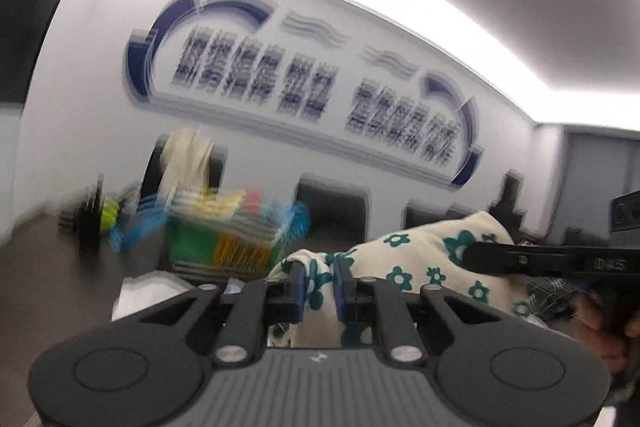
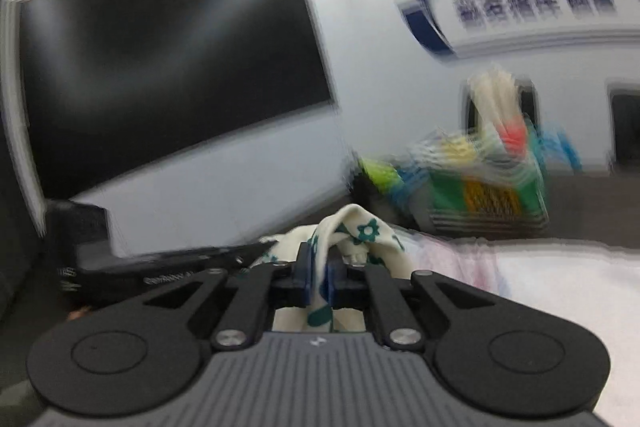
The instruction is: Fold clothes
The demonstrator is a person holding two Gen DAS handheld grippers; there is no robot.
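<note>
Left wrist view: left gripper (image 1: 320, 285) was clamped on a bunched fold of the cloth (image 1: 420, 259), cream with teal flowers, low in the frame at centre. The cloth ran right toward the right gripper (image 1: 472, 259), which entered from the right edge and bit into the same fabric. A hand (image 1: 600, 323) showed at lower right. The step looked like lifting the garment by two points; done well, both grips would stay tight and draw apart evenly so the cloth hangs flat without slipping. Everything beyond was blurred. A basket (image 1: 224, 243) of coloured items sat left of centre, wall lettering (image 1: 312, 83) above.

Right wrist view: right gripper (image 2: 320, 271) was pinched nearly closed on a thin cloth (image 2: 360, 231) edge, bottom centre. Left gripper (image 2: 160, 271) lay at lower left, fabric at its tip. Dark screen (image 2: 172, 67) filled the upper left; basket (image 2: 480, 187) at right, a pale sheet (image 2: 560, 287) on the lower right. The basket stood nearest any swing of the cloth.
</note>
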